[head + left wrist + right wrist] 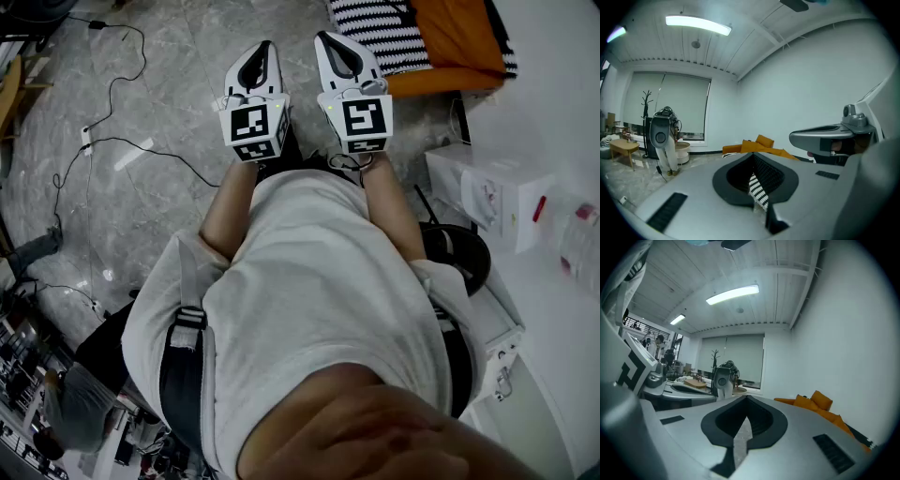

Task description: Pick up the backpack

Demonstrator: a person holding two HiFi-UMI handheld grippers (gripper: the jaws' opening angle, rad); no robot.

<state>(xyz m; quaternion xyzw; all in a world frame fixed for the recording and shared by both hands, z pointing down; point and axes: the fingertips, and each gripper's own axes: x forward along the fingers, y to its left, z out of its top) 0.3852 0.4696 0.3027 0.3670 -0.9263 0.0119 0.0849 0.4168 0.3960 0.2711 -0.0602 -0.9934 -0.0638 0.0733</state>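
Observation:
Dark shoulder straps [183, 361] of a backpack run over the person's white T-shirt; the pack itself is hidden behind the body. Both grippers are held out level in front of the chest, side by side above the stone floor. The left gripper [264, 45] is shut with nothing between its jaws; in the left gripper view [753, 159] only a thin seam shows, with striped fabric far behind it. My right gripper [324, 37] is also shut and empty, its jaws meeting in the right gripper view [746, 400]. Each gripper shows in the other's view.
Orange cushions [459, 37] and a black-and-white striped cloth [384, 33] lie ahead on the right. A white box [502, 202] and a black round object [459, 253] stand at the right. Cables [112, 141] trail across the floor at the left. A white machine [663, 140] stands by the window.

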